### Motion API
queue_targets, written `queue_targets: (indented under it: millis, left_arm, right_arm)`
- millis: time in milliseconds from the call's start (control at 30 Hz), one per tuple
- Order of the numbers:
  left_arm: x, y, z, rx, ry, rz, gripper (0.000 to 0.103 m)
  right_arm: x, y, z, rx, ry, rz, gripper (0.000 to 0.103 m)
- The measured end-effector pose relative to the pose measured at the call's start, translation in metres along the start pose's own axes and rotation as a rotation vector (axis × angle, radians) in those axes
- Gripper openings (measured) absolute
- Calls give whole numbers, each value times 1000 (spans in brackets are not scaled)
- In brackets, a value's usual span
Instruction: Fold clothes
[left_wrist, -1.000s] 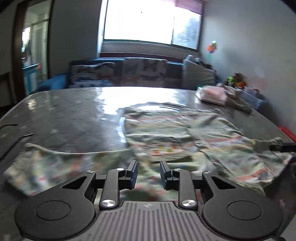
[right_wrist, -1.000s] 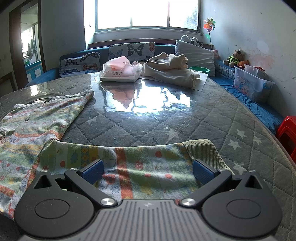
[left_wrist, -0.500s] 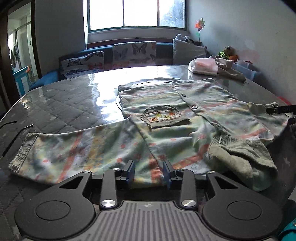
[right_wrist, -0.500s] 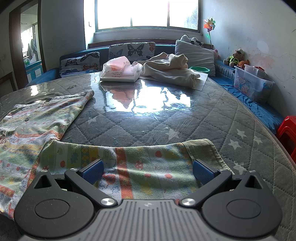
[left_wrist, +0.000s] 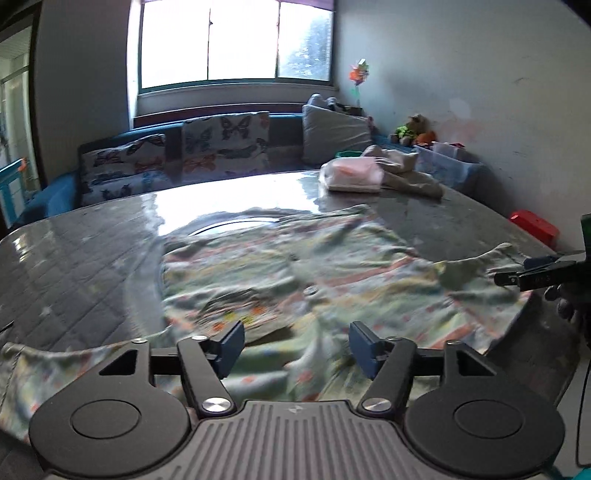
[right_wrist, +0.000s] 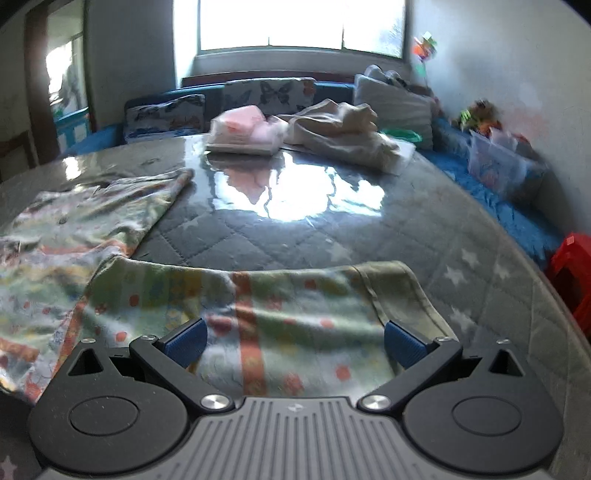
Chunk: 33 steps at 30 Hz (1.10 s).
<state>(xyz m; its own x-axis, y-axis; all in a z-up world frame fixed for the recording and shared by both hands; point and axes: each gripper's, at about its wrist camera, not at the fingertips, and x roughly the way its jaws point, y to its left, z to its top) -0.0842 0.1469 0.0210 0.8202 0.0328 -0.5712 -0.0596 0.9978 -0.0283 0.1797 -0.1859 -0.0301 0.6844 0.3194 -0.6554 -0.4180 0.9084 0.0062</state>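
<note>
A pale green shirt (left_wrist: 295, 266) with orange stripes and small prints lies spread on the grey quilted table (left_wrist: 74, 266). My left gripper (left_wrist: 295, 332) hovers over its near hem. Its jaws are opening, with cloth below them and nothing pressed between the pads. In the right wrist view the shirt's body (right_wrist: 74, 229) is at the left and one sleeve (right_wrist: 295, 306) stretches across in front. My right gripper (right_wrist: 293, 338) stands wide open just above that sleeve. Its fingers (left_wrist: 517, 277) show at the right edge of the left wrist view.
A pink packet (right_wrist: 243, 129) and a crumpled beige garment (right_wrist: 343, 133) sit at the table's far side. Behind is a blue sofa with butterfly cushions (left_wrist: 221, 147). A clear toy box (right_wrist: 498, 162) and a red stool (right_wrist: 572, 266) stand to the right.
My left gripper's jaws have spread from nearly closed to wide apart, and the gripper has risen and drawn back over the shirt's hem. The right gripper has kept its place, still open.
</note>
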Motion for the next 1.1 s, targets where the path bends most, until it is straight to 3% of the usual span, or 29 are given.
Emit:
queue_targets:
  millis: [133,400,533,700,767,1033,1100]
  left_arm:
    - [7,-17,9,43,-22,-26,82]
    - [22,-42,19,56,-16,-45,102]
    - [29,-57,23,62,-11,-83,103]
    - [48,-85,17,114,26,-135,103]
    - [55,-94,13,132,52,-152,103]
    - [75,-103,-11,170,150,-150,103]
    - [79,-100,-14,156,168,-148,103]
  right_arm:
    - [-12,-14,2,41,-31,-36,101]
    - [-14,-42,0,141,-14,-115,89]
    - [-15,-26,6,58,-37,-76,89]
    - [5,-13,9,-39,-19,-87,90]
    - [11,-17,11,-52,-16,-111,96]
    - [24,-48,25,-14,-18,-239,97]
    - [15,-44,27,-24,-45,-209,97]
